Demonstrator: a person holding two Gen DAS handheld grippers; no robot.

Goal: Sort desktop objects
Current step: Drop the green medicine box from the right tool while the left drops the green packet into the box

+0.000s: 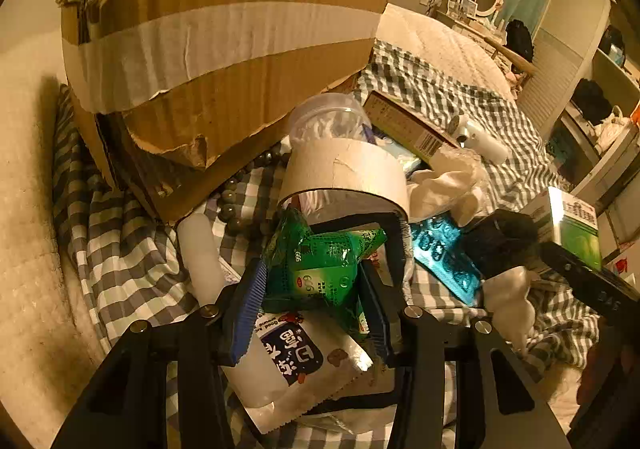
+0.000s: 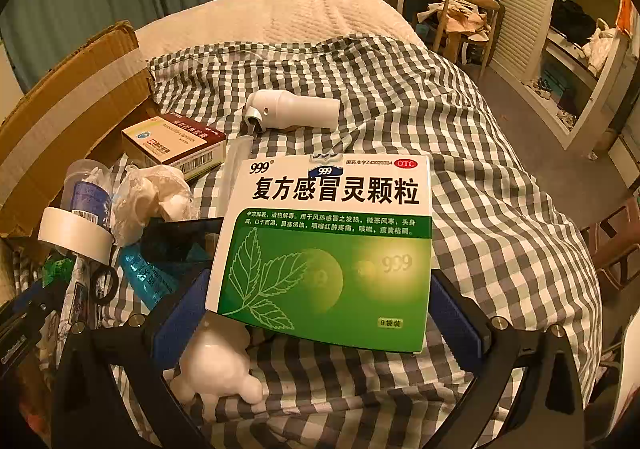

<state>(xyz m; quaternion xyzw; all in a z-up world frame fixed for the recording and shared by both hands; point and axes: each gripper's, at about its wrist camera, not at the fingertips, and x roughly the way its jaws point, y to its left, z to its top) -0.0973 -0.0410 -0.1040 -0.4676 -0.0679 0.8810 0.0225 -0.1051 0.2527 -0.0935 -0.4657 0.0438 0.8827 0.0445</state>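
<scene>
My left gripper [image 1: 316, 293] is shut on a crumpled green sachet [image 1: 324, 265], its blue pads [image 1: 246, 305] pressing both sides, just above a white snack packet [image 1: 304, 361]. My right gripper [image 2: 320, 323] is shut on a green-and-white 999 medicine box [image 2: 328, 241], held flat above the checked blanket [image 2: 460, 169]. That same medicine box [image 1: 572, 225] shows at the right edge of the left wrist view. An open cardboard box [image 1: 224, 49] with white tape lies tipped at the left, its flap [image 2: 68, 109] beside the pile.
Around the sachet lie a tape roll [image 1: 344, 169], a plastic cup [image 1: 328, 121], a red-and-white carton [image 2: 176, 141], a blue blister pack [image 1: 444, 253], dark beads [image 1: 240, 209], crumpled tissue [image 2: 152, 193], a white figurine [image 2: 220, 361] and a white handheld device [image 2: 292, 109].
</scene>
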